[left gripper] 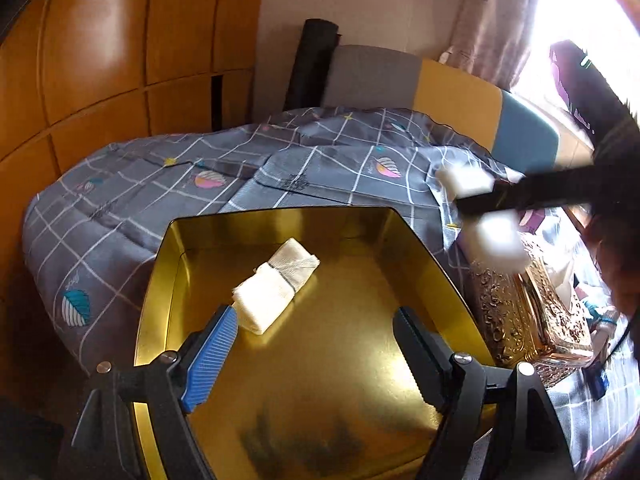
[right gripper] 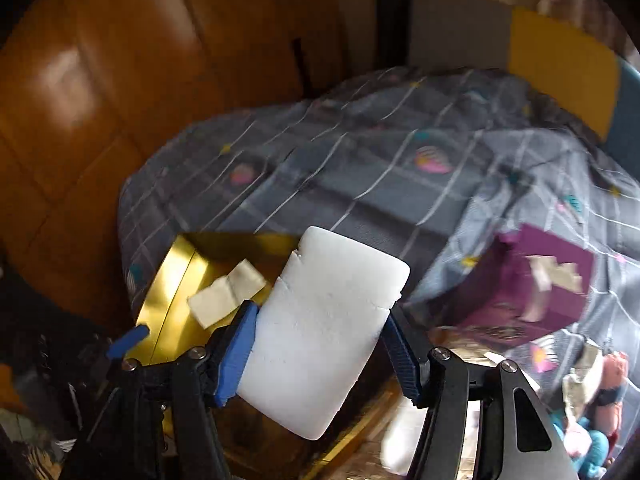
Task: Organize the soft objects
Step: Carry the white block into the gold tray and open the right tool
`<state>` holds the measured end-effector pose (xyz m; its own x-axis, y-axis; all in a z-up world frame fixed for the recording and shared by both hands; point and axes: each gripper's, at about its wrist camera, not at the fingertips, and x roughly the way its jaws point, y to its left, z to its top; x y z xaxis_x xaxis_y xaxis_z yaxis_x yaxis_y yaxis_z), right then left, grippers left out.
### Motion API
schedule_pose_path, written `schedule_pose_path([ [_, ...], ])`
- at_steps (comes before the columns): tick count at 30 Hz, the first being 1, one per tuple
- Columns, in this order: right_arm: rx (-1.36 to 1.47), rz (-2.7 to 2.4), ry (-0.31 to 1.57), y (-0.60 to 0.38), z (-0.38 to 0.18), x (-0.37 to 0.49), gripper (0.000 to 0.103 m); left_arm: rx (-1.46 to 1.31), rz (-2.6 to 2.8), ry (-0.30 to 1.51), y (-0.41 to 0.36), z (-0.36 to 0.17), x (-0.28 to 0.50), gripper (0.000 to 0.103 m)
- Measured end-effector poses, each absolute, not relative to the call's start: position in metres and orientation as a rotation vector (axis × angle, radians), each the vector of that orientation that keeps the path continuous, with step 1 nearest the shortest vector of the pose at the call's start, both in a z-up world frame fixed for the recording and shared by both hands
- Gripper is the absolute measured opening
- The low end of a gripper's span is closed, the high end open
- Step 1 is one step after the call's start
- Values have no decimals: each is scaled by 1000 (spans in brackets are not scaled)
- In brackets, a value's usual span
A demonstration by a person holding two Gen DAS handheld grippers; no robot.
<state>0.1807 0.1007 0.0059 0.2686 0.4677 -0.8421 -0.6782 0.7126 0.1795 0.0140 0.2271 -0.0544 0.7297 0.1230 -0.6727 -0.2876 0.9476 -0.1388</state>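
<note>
- Left tongs [left gripper: 316,322]: you hold them over the gold tin, jaws standing wide apart with nothing between them.
- Gold tin [left gripper: 160,280]: shallow, open-topped, shiny inside; it rests on the bed, directly below your left tongs.
- Folded white cloth [left gripper: 276,284]: lies on the tin's floor toward its far left part, just ahead of the blue pad of your left tongs. Whether the pad touches the cloth cannot be told. A dark stripe crosses the cloth near its middle.
- Right tongs [right gripper: 320,328]: clamped on a white foam block, one pad pressing each long side.
- White foam block [right gripper: 324,332]: rectangular with rounded corners, small nicks along its edges, held upright between the pads and raised above the bed, beside the tin's right side. In the left wrist view your right tongs appear only as a blurred dark bar with white patches, to the right of the tin.
- Bed cover [left gripper: 160,184]: grey with a white grid and leaf motifs, rumpled, spread under everything.
- Purple box [right gripper: 536,296]: sits on the cover to the right of the block, pale tape on its face.
- Embossed gold lid [left gripper: 528,320]: lies tilted just beside the tin's right edge.
- Wooden panelling [left gripper: 100,60]: stands behind the bed at left.
</note>
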Motion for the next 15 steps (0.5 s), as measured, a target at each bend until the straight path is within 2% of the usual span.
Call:
schedule_pose_path([
  [7,-368,733,1091,156,-52,173,69,-283,209,727,235,-58,8,81],
  [10,-376,707,1061,161,-59,172,78,-260,224,732,234,-59,9,81],
  [12,-365,711,1037,161,-58,169,90,-275,217,727,235,-60,9,81],
  [15,-349,702,1005,153,-53,171,98,-276,214,736,234,-61,9,81],
])
